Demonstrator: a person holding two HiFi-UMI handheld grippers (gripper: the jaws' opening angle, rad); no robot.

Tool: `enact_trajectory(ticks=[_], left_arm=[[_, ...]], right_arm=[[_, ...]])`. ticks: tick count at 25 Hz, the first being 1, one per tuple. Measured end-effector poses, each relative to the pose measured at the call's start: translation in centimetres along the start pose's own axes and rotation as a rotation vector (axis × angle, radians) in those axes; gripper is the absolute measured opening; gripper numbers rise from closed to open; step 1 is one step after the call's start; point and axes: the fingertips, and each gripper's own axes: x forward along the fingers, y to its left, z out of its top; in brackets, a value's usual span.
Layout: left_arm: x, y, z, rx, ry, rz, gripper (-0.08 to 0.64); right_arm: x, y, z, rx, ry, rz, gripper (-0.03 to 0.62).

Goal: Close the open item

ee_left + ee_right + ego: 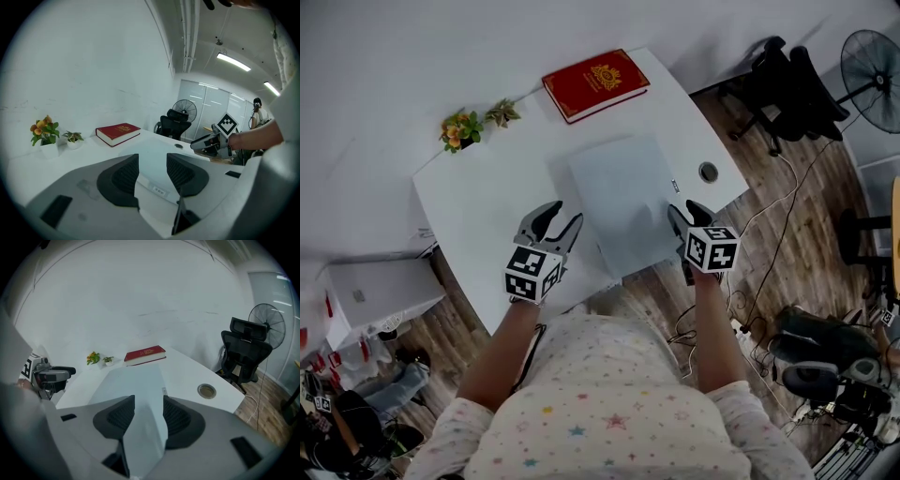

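Though seemingly shut, laptop (623, 202) lengthwise away.

I count one pale laptop (623, 202), one red book (595, 82), two little potted plants (461, 129) and one round cable hole (708, 172) on the surface (487, 216). Two tongs are out, the left tongs (561, 216) and the right tongs (686, 211). Beyond stand one black chair (783, 84) and one fan (872, 54).

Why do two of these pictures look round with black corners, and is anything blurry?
Left gripper view: wide-angle lens, black corners, straight lines bowed, ceiling lights glaring. Right gripper view: same round bulge, soft even light. Head view: darkened corners, red book sharp.
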Motion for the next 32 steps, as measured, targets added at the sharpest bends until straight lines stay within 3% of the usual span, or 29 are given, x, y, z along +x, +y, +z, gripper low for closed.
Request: enact_trajectory(ticks=[11,16,28,32], left_arm=[[-1.0,0.3,1.6,0.007,-0.041,-0.015,0.077],[-1.4,0.4,3.0,0.016,-0.077,-0.014,0.040],[-3.6,1.5,6.6,0.049,-0.155,0.022,0.025],[-4.4,1.9,8.0,0.122,-0.176,0.054,0.020]], right_arm=[[-3.1,1.3,1.5,-0.015,-0.072,-0.034,0.067],[-4.7,1.4,3.0,-0.080,-0.122,-0.089,0.004],[-8.3,3.8,7.1,-0.107,-0.281,-0.062,0.001],[-9.6,5.1,8.8,-0.177,-0.332,-0.067,0.001]])
